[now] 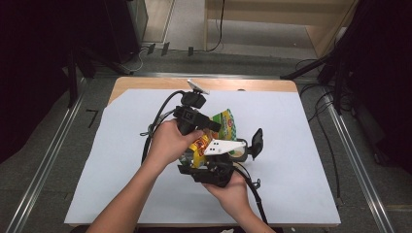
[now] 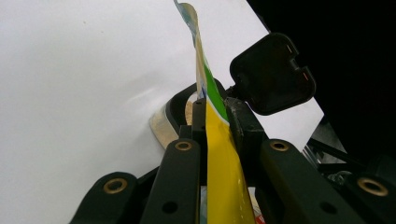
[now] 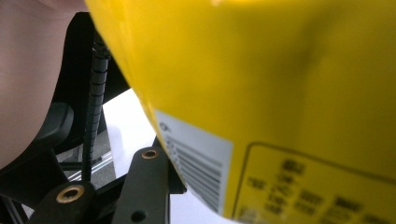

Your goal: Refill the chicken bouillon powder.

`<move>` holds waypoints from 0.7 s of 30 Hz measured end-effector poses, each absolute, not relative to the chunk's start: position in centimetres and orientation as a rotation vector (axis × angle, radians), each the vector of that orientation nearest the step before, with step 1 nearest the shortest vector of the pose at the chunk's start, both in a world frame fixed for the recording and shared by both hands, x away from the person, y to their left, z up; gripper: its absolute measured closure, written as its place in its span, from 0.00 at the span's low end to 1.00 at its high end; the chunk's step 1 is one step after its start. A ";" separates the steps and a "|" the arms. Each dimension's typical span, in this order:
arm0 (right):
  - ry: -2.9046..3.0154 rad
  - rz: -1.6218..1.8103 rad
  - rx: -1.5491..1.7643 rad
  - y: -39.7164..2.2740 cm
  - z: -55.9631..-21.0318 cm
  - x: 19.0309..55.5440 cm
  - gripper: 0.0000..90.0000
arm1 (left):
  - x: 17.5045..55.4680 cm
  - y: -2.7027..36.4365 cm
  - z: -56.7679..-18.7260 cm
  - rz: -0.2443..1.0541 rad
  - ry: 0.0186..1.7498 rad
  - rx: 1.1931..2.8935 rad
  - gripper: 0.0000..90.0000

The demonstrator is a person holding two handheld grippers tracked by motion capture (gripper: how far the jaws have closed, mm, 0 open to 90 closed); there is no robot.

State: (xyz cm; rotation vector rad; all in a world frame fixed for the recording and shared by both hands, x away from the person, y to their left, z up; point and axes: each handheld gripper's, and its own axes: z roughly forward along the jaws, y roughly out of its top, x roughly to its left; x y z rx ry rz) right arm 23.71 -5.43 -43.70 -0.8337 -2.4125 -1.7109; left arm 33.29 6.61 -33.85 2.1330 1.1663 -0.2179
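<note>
Hands met at the counter's point(image 1: 121, 194) near middle. The right gripper point(image 1: 214, 172), nearer, appeared clamped on the bag's point(image 1: 224, 125) lower end, though its pads were hidden. The bag's length ran away from it, up into the left gripper point(image 2: 218, 109), pinched tight on the thin edge. A tape roll point(image 2: 164, 122) lay beyond.
</note>
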 end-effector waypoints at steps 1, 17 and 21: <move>-2.414 -1.714 -0.829 -5.4 -43.7 23.8 0.74 | 33.3 6.6 -33.8 -0.214 1.166 2.130 0.92; -2.415 -1.720 -0.815 -5.3 -43.5 23.8 0.74 | 33.2 7.0 -33.6 -0.205 1.164 2.120 0.92; -2.418 -1.718 -0.804 -5.2 -43.5 23.9 0.74 | 33.1 7.2 -33.5 -0.201 1.172 2.114 0.92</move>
